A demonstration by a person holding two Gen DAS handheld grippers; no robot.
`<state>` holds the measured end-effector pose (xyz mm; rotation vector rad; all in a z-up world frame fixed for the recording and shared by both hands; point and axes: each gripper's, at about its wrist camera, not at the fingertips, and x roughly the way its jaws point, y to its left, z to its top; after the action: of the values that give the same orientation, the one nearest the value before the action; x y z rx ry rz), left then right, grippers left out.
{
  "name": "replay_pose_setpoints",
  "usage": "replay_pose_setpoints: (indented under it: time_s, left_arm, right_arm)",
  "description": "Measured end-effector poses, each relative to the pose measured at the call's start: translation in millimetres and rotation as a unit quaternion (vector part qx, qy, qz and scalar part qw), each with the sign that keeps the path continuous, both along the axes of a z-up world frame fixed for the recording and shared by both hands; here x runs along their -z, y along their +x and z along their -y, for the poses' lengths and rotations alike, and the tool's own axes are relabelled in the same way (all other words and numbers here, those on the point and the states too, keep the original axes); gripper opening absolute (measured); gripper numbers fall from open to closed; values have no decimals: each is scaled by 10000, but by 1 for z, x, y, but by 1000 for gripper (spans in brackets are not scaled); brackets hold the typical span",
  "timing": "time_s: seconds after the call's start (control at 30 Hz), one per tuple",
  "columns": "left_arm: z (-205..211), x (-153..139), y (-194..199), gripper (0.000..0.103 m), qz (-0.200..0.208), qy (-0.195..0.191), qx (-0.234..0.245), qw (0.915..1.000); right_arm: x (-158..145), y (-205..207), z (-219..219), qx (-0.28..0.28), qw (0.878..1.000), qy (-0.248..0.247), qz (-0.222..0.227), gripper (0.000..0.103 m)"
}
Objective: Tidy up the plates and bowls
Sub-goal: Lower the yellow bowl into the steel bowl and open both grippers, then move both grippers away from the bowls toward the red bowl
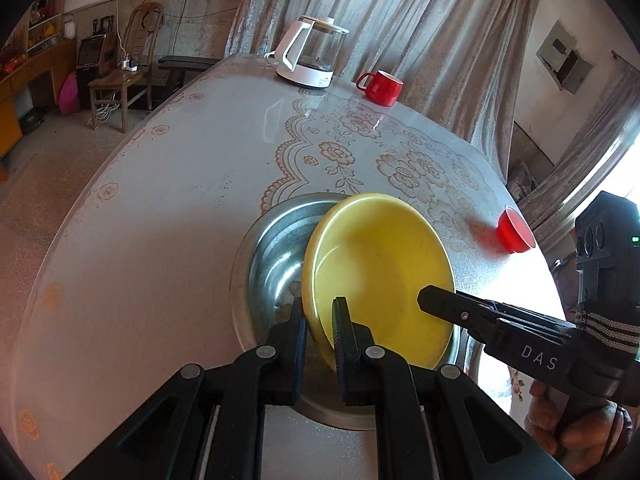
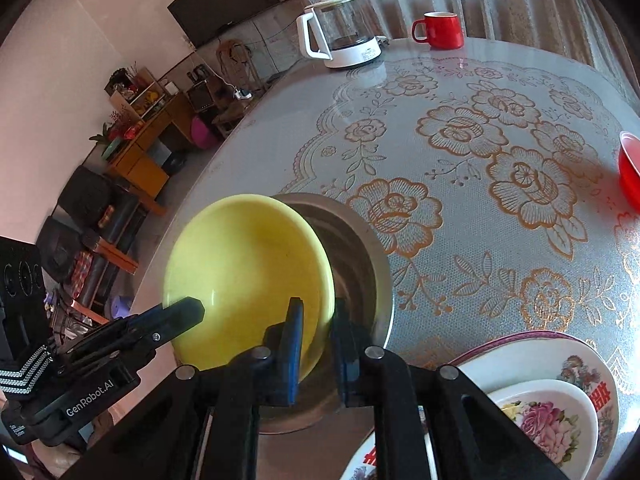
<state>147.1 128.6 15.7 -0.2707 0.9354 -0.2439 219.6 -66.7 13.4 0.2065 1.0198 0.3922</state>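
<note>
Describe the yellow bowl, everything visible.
The yellow bowl is round, shallow, plain and glossy, looks like plastic or melamine, and is empty apart from faint specks. It sits tilted inside the steel basin, partly over its rim. The left gripper straddles one edge of its rim, the right gripper the opposite edge, one finger inside and one outside each; whether the pads press the rim is unclear.

Bowl (image 1: 376,272) in metal basin (image 1: 272,248)

The yellow bowl (image 1: 376,272) hides much of the steel basin (image 1: 276,248) beneath it, the red bowl (image 2: 631,172) is cut by the right wrist view's edge, and the flowered plates (image 2: 560,412) run behind that gripper's arms.
</note>
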Motion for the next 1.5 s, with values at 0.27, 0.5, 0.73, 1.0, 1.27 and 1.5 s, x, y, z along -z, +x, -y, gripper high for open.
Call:
replay_pose_setpoints:
  time_s: [0.27,0.5,0.73,1.0,1.27,1.5]
  left_arm:
    - [-2,12,3,12,5,190,-16,9998]
    - [6,16,3,12,78,426,-45,9991]
    - [10,14,-1,13,254,733,-193,9968]
    - [7,6,-11,22,426,892,-354,9945]
    - [17,-6,-27,22,601,929,-274,9935]
    - [37,-11,-36,22,692,931,-41,9932]
  right_arm:
    - [8,1,-13,-69,9992,-389,52,20]
    - [8,-3,-11,-40,9986,-500,164,21]
    - [7,-7,-5,54,9992,-337,212,20]
    - [5,-14,-3,59,9991,-233,344,21]
    - [-6,-28,16,305,9982,-6,525,22]
    - [-12,-42,44,607,9960,152,634,27]
